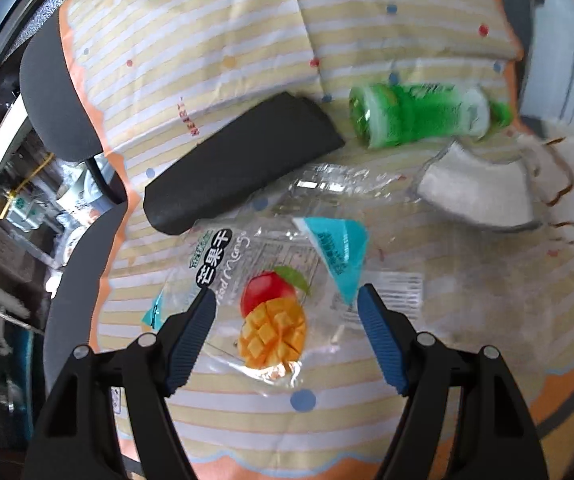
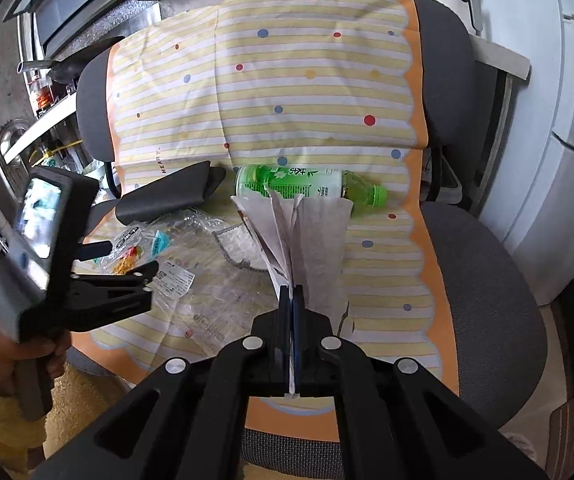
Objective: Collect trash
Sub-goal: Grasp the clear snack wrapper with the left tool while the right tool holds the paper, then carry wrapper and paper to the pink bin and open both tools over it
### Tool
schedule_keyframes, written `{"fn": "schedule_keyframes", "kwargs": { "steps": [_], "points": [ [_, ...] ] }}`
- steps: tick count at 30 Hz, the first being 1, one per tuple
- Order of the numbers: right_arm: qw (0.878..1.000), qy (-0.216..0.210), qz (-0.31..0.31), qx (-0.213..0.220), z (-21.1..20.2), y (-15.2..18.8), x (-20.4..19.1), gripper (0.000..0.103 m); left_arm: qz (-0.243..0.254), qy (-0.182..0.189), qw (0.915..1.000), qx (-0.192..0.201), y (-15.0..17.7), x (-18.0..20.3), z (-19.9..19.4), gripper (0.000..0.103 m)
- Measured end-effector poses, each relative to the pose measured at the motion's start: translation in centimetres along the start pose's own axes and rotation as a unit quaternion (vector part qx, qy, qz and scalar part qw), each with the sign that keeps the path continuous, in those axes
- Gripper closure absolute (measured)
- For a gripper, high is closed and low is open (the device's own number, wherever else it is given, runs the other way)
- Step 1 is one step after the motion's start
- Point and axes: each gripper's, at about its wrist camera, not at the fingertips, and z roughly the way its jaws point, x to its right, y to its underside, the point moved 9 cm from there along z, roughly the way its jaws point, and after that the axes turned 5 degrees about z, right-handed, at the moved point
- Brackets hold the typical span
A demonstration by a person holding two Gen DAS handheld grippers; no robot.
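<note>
A clear dried-mango wrapper (image 1: 275,320) lies on the striped cloth over the chair seat. My left gripper (image 1: 285,304) hangs open right over it, one blue finger on either side, pads not pressing. The right wrist view shows that left gripper (image 2: 131,258) from the side, above the same wrapper (image 2: 157,242). My right gripper (image 2: 292,294) is shut on a crumpled white paper sheet (image 2: 311,236) that fans upward from the jaws. A green bottle (image 1: 419,116) (image 2: 295,184) lies on its side at the back of the seat.
A black armrest (image 1: 243,164) (image 2: 167,196) lies left of the bottle. Clear plastic film (image 1: 399,288) (image 2: 179,280) and a white pad with a grey edge (image 1: 475,196) (image 2: 239,248) rest mid-seat. A hand in a yellow fleece sleeve (image 2: 3,360) holds the left gripper. Kitchen shelves stand behind the chair.
</note>
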Motion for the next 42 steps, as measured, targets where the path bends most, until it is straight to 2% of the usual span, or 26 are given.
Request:
{"fn": "schedule_keyframes", "kwargs": {
  "steps": [5,7,9,10,11,14,16,17,21,23,26,30,36,42],
  "points": [
    [1.000,0.001,-0.003,-0.003,0.3,0.3,0.0,0.102,-0.001,-0.010,0.9999,-0.010,0.4,-0.4,1.3,0.032],
    [1.000,0.003,-0.004,-0.004,0.4,0.4,0.1,0.102,-0.006,-0.012,0.9999,-0.010,0.5,-0.8,1.3,0.044],
    [1.000,0.005,-0.005,-0.003,0.4,0.4,0.1,0.102,-0.013,-0.018,0.9997,-0.010,0.6,-1.9,1.1,0.067],
    [1.000,0.006,-0.006,-0.002,0.3,0.4,0.2,0.102,-0.017,-0.020,0.9996,-0.009,0.6,-2.3,1.0,0.071],
    [1.000,0.007,-0.005,-0.001,0.3,0.4,0.2,0.102,-0.023,-0.023,0.9995,-0.002,0.6,-3.0,0.6,0.080],
    [1.000,0.009,-0.005,0.003,0.2,0.2,0.3,0.102,-0.042,-0.022,0.9985,0.027,0.3,-5.0,-1.3,0.094],
    [1.000,0.008,-0.005,0.006,0.1,0.0,0.4,0.102,-0.062,0.001,0.9961,0.062,-0.1,-6.9,-3.6,0.096],
    [1.000,0.008,-0.004,0.008,0.0,-0.1,0.4,0.102,-0.071,0.013,0.9945,0.075,-0.2,-7.5,-4.6,0.101],
    [1.000,0.002,0.002,0.013,-0.2,-0.7,0.4,0.102,-0.108,0.086,0.9831,0.120,-0.6,-9.6,-8.9,0.101],
    [1.000,0.002,0.000,0.016,-0.5,-1.0,0.2,0.102,-0.120,0.106,0.9770,0.142,-0.8,-9.9,-11.0,0.101],
    [1.000,0.002,-0.006,0.020,-1.1,-1.3,-0.4,0.102,-0.129,0.156,0.9658,0.162,-1.1,-9.3,-13.2,0.101],
    [1.000,0.000,-0.009,0.017,-1.6,-1.0,-0.8,0.102,-0.110,0.208,0.9572,0.169,-0.7,-6.0,-14.6,0.101],
    [1.000,0.020,0.001,0.005,-2.3,0.2,0.3,0.102,-0.066,0.237,0.9558,0.161,-0.2,0.6,-14.4,0.101],
    [0.998,0.053,0.019,0.010,-4.3,1.3,3.0,0.102,-0.026,0.286,0.9451,0.155,0.4,6.4,-15.0,0.101]
  ]
}}
